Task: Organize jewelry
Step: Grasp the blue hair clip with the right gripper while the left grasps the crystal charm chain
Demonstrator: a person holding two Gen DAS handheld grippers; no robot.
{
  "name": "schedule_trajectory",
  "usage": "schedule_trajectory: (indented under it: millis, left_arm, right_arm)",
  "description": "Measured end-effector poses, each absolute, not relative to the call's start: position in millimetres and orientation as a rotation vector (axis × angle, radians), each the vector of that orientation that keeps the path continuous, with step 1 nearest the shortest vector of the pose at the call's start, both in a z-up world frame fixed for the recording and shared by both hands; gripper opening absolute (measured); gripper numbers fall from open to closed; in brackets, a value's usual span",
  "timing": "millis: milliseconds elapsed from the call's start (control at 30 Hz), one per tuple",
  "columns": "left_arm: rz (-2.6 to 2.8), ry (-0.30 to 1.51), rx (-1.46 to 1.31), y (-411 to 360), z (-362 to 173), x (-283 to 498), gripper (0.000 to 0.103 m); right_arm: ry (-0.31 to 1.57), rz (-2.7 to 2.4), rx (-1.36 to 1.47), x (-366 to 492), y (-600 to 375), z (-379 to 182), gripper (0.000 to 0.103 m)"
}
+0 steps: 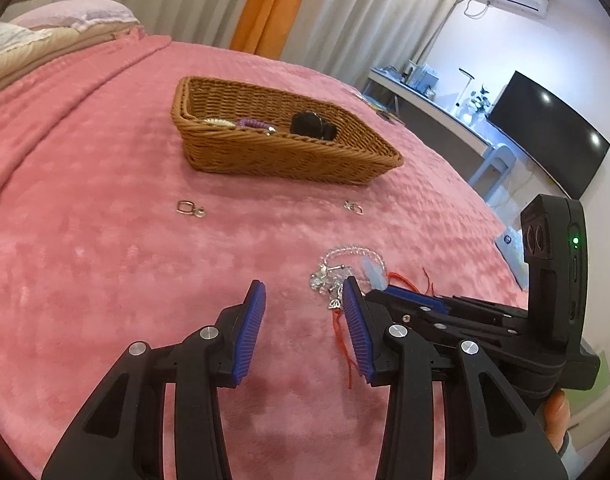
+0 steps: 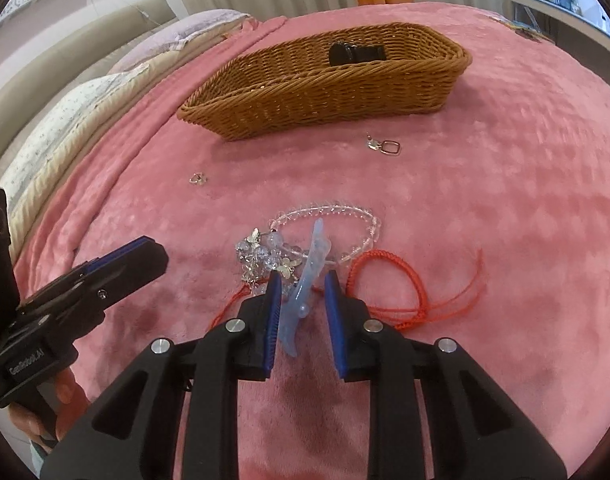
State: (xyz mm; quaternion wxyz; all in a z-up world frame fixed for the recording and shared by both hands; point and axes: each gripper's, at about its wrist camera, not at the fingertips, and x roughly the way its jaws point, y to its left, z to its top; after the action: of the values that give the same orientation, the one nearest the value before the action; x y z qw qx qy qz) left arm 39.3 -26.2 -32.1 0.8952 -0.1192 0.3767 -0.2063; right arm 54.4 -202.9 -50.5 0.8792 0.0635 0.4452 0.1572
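Right wrist: open jaws straddle blue hair clip (image 2: 305,280).

Basket (image 1: 281,148) on the blanket (image 1: 105,260), 2 earrings (image 1: 191,209) before it, bracelets (image 2: 325,232) nearest.

Blanket (image 2: 505,208): pink plush cloth, soft, matt, dimpled.
Basket (image 2: 325,92): woven brown wicker, ribbed, slight sheen.
Hair clip (image 2: 305,280): pale blue translucent plastic, smooth, glossy.
Bead bracelet (image 2: 345,216): clear glassy beads, shiny.
Cord bracelet (image 2: 389,276): red braided thread, matt.
Charm cluster (image 2: 261,256): silvery metal with clear faceted beads.
Square ring (image 2: 391,147): polished metal.
Right gripper (image 2: 303,320): matt black plastic, ribbed blue pads, metal pins.
Curtains (image 1: 345,12): matt pleated cloth.
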Motion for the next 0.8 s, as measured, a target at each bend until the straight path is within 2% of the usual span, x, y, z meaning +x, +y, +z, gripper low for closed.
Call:
schedule_trajectory:
  millis: [167, 600, 633, 667, 733, 800]
  left_arm:
    - [-0.432, 0.825, -0.213, -38.0, -36.7, 47.3, 0.039]
    - [-0.430, 0.923, -0.099, -79.3, -52.0, 72.6, 0.039]
    - [-0.428, 0.924, -0.097, -80.8, -52.6, 73.8, 0.037]
    - [-0.431, 0.924, -0.095, -81.6, -53.0, 74.2, 0.027]
    - [-0.445, 0.921, -0.104, -80.9, -53.3, 73.6, 0.016]
    - [-0.445, 0.915, -0.123, -76.6, -53.5, 72.4, 0.014]
  right_arm:
    - [0.915, 0.307, 0.111, 51.5, -206.2, -48.8, 0.006]
    - [0.899, 0.326, 0.174, 51.9, -238.3, -50.6, 0.005]
    - [0.895, 0.329, 0.173, 51.5, -238.2, -50.6, 0.005]
    - [0.892, 0.332, 0.173, 51.0, -237.8, -51.0, 0.005]
    - [0.887, 0.339, 0.177, 50.2, -238.2, -51.2, 0.005]
    - [0.885, 0.346, 0.186, 50.2, -239.2, -51.4, 0.005]
